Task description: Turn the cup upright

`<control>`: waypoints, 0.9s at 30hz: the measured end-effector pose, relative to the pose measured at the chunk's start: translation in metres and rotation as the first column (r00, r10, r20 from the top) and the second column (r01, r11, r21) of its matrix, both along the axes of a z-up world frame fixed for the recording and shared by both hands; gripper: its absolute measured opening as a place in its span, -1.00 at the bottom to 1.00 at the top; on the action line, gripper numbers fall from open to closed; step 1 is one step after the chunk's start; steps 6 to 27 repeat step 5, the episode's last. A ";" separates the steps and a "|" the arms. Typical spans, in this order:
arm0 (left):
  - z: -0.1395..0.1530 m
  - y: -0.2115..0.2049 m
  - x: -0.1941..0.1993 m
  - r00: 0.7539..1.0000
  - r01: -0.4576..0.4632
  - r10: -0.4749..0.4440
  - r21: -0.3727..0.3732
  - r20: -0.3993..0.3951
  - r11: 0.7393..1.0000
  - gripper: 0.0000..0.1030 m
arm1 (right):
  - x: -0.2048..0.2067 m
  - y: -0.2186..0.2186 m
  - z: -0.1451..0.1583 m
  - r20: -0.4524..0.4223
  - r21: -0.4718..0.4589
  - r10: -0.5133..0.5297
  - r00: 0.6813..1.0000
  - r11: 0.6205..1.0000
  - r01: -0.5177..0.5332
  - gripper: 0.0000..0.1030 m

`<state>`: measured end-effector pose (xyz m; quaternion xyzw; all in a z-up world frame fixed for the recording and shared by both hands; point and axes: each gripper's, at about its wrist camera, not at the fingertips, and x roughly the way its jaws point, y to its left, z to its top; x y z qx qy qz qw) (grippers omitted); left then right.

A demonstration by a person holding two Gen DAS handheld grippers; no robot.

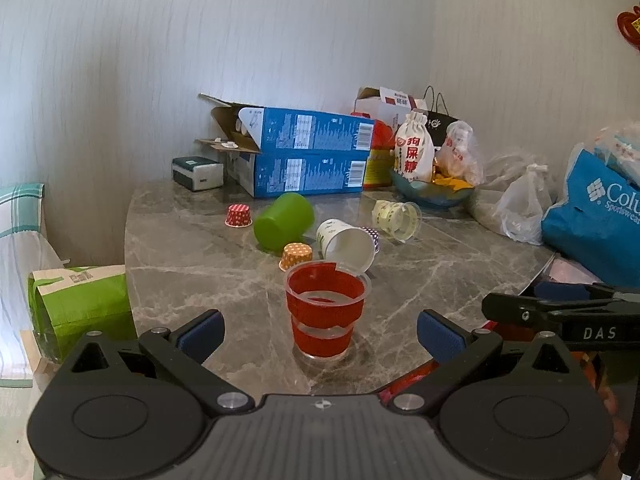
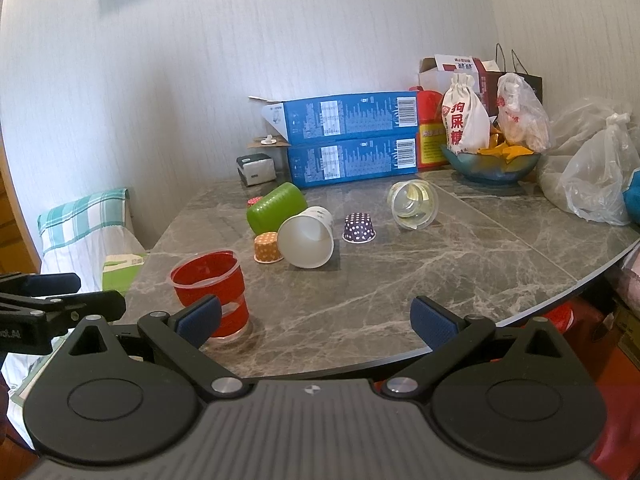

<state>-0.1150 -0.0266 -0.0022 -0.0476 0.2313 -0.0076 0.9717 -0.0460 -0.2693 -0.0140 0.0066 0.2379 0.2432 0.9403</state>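
Observation:
A clear plastic cup with red bands (image 1: 326, 312) stands upright near the front edge of the marble table (image 1: 192, 248); it also shows in the right wrist view (image 2: 212, 292). My left gripper (image 1: 320, 334) is open, its jaws either side of this cup without touching. My right gripper (image 2: 316, 320) is open and empty, to the right of the cup. A white paper cup (image 2: 308, 240), a green cup (image 2: 276, 208) and a clear yellowish cup (image 2: 414, 204) lie on their sides further back.
Small dotted paper cups stand upside down: orange (image 2: 267, 247), purple (image 2: 359, 228), red (image 1: 239, 216). Two blue boxes (image 2: 352, 140), a bowl (image 2: 492, 168) with bags and plastic bags (image 2: 596, 176) line the back and right. The table edge curves at the front.

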 end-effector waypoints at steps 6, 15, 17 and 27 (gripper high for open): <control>0.001 0.001 0.000 1.000 -0.005 0.005 -0.001 0.005 1.000 1.00 | 0.000 0.001 0.000 -0.002 0.000 0.002 1.000 1.000 -0.002 0.98; 0.001 0.001 0.000 1.000 -0.005 0.005 -0.001 0.005 1.000 1.00 | 0.000 0.001 0.000 -0.002 0.000 0.002 1.000 1.000 -0.002 0.98; 0.001 0.001 0.000 1.000 -0.005 0.005 -0.001 0.005 1.000 1.00 | 0.000 0.001 0.000 -0.002 0.000 0.002 1.000 1.000 -0.002 0.98; 0.001 0.001 0.000 1.000 -0.005 0.005 -0.001 0.005 1.000 1.00 | 0.000 0.001 0.000 -0.002 0.000 0.002 1.000 1.000 -0.002 0.98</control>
